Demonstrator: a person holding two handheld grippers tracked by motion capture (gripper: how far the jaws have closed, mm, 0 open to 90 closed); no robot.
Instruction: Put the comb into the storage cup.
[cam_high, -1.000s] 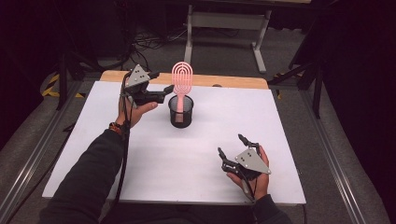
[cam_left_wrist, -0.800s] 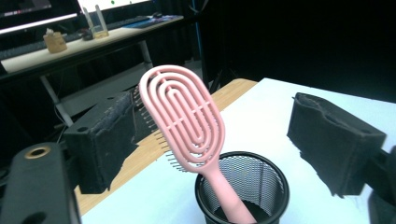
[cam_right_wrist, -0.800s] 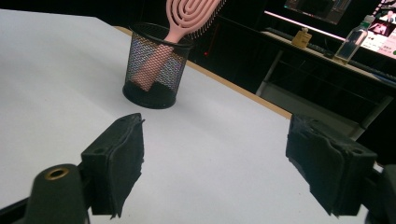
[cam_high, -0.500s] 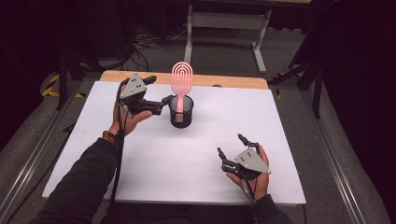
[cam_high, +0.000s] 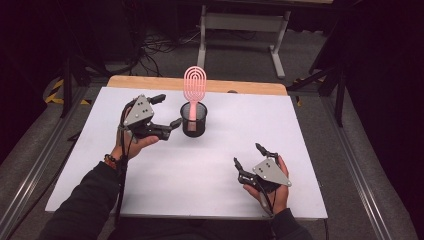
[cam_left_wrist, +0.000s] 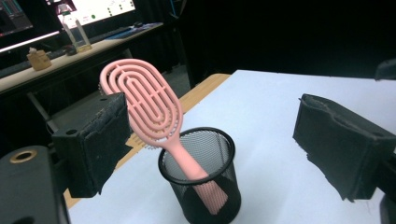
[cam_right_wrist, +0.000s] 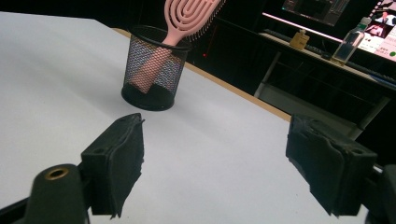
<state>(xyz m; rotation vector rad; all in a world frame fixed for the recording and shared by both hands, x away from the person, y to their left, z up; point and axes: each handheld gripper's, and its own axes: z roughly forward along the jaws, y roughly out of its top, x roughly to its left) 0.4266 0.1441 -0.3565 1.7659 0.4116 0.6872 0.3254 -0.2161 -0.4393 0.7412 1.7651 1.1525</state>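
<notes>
Looks like a lab or test room — dark, with a white table top (cam_high: 210, 165) on a wooden board, metal rails along the grey floor (cam_high: 310, 60) and loose cables (cam_high: 160, 47) behind. Beyond, a long desk (cam_left_wrist: 70, 51) with lit monitors (cam_right_wrist: 327, 9), a bottle (cam_right_wrist: 350, 44) — a workstation.

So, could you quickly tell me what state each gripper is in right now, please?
Left gripper: open, jaws have just been opening, nothing between them.
Right gripper: open, empty.

white table (cam_high: 210, 165) brightly lit from above, surroundings dark; soft shadows, mild grain, slight blur.
</notes>
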